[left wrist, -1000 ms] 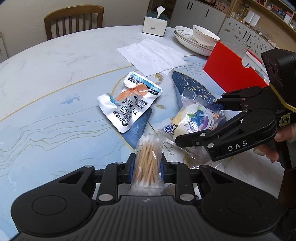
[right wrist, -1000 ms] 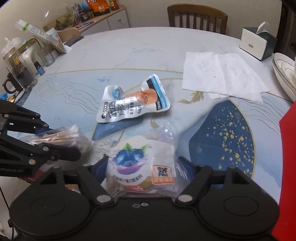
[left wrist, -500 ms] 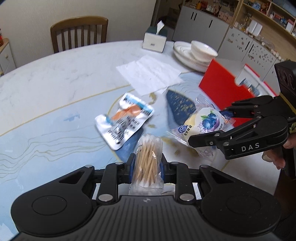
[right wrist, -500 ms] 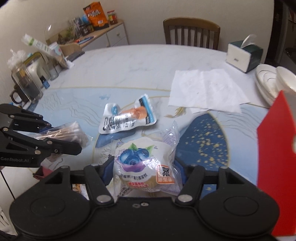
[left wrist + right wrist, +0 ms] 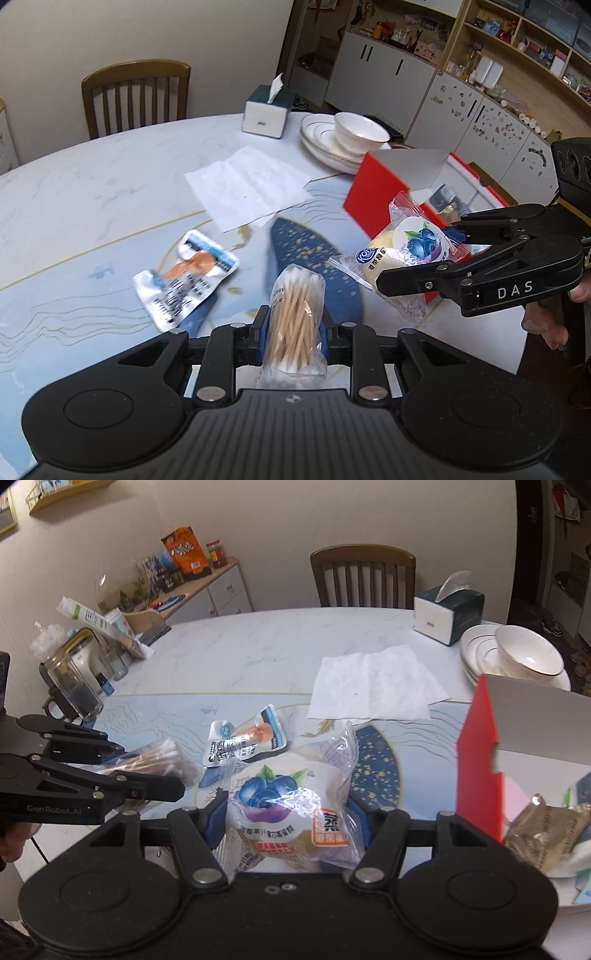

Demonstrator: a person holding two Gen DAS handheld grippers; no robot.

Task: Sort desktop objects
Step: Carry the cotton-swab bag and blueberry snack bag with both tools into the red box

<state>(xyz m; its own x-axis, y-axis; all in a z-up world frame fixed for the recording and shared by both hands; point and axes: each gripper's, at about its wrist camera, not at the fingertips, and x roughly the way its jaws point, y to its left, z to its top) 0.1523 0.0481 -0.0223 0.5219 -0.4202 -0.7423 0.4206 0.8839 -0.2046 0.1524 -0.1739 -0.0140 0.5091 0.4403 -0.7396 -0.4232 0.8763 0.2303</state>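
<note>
Round marble-patterned bench (image 5: 92,184) fills the frame's middle; an open red cardboard box (image 5: 373,192) stands at its right edge, in the right-centre of the left wrist view. A silver-and-blue foil snack pouch (image 5: 184,273) lies flat at centre-left on the bench, not yet sorted. The right tool (image 5: 284,812) pinches a clear-wrapped blueberry cake (image 5: 280,805) across its width; its jaws have just been closing, with the cake between them. The cake hangs clear of the bench, just beside the box's red wall. The left tool (image 5: 293,332) is pressed tight on a clear bag of wooden cotton swabs (image 5: 295,317), held off the bench at lower centre. Both tools tilt downward; a hand (image 5: 550,317) shows at the right edge. To do this step well, carry each packet fully over the box rim before release, one tool at a time, keeping the soft cake lightly gripped.
</note>
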